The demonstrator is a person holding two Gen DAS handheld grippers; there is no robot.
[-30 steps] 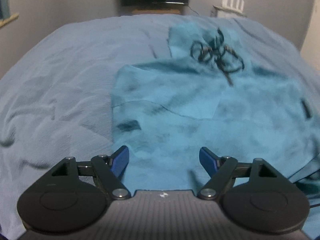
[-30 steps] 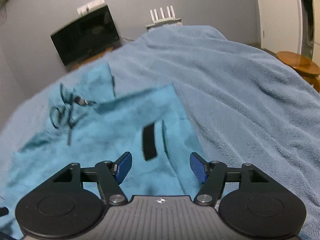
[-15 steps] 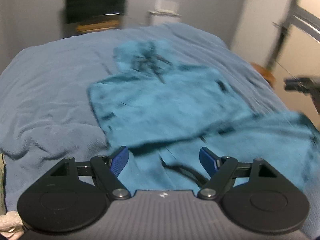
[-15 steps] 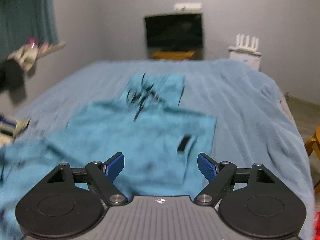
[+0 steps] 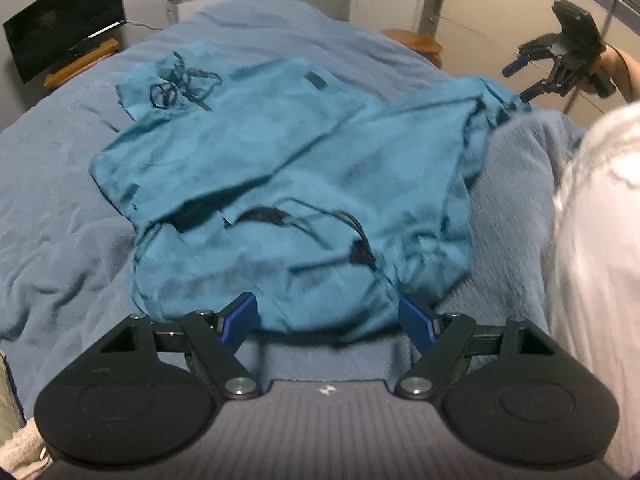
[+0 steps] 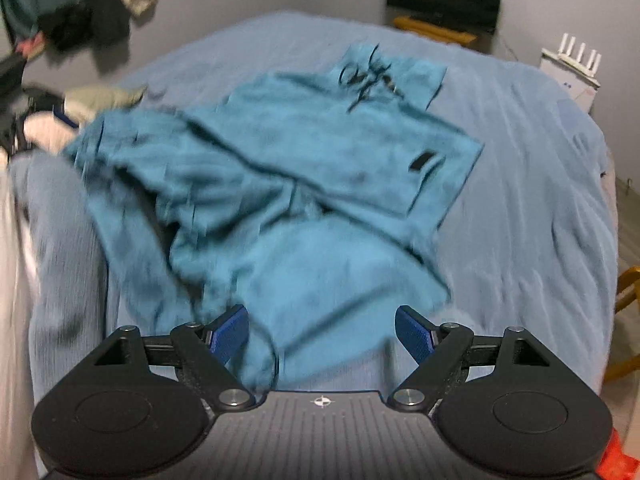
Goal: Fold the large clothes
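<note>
The teal garment (image 5: 280,168) lies spread across the blue bed cover (image 5: 52,200), its drawstring end toward the television (image 5: 64,52) and its loose, bunched part toward the near edge, presumably laid wide so it can be folded flat. The left gripper (image 5: 326,318) hovers just short of the garment's near hem with its jaws wide apart and nothing between them, seemingly lined up to take that hem. The right gripper (image 6: 320,328) is likewise spread and empty over the rumpled near part, on the side away from the television.
</note>
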